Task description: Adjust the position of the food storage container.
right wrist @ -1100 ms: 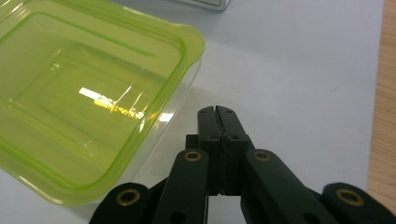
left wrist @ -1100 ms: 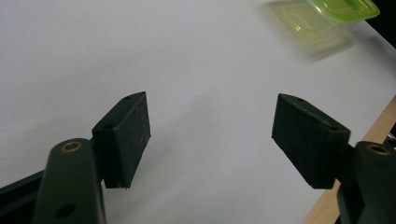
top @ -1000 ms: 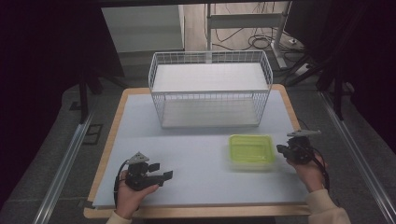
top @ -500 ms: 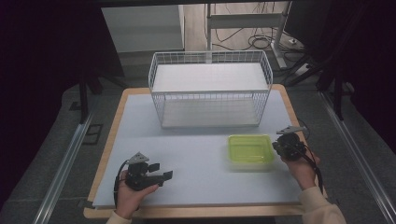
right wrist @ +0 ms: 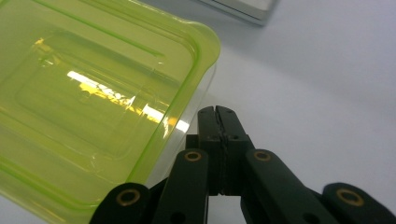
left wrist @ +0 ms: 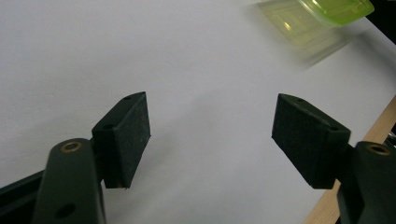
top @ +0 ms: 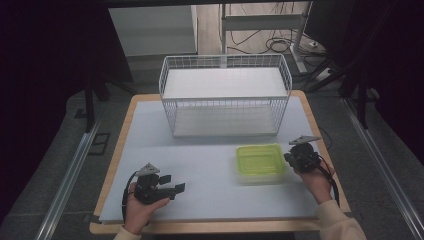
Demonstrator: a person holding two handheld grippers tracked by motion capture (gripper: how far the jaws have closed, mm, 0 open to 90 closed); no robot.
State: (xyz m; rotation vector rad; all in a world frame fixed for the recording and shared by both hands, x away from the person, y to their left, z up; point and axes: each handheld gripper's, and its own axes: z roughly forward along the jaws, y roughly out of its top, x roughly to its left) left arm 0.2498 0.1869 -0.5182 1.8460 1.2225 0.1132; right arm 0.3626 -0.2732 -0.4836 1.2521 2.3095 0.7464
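Plastic, lime-green and see-through, was what caught the eye: a shallow lidded container [top: 260, 160] sat on the desk [top: 210, 165] at about four o'clock from the middle, just in front of the white wire basket [top: 225, 95] that stood at twelve o'clock. The right gripper [top: 295, 159] was at the container's three o'clock side, right up against its edge, and in the right gripper view its jaws were pressed flat together with nothing between them, their tips beside the container's rounded corner [right wrist: 205, 44] rather than around its rim. The left gripper [top: 176, 189] lay well apart at about seven o'clock, its jaws spread wide over bare desk and holding nothing, pointed toward the container, which showed blurred at two o'clock in the left gripper view [left wrist: 322, 18]. To my eye the step in hand was getting a first hold on the container, or nudging it, and closed jaws could only push. Done well, I thought, the right jaws would need to part first, then come in level with the rim so one jaw went over the lid edge and the other under the lip, closing gently since thin plastic of that sort flexes and slips. A push alone risked skating it across the smooth surface toward nine o'clock.
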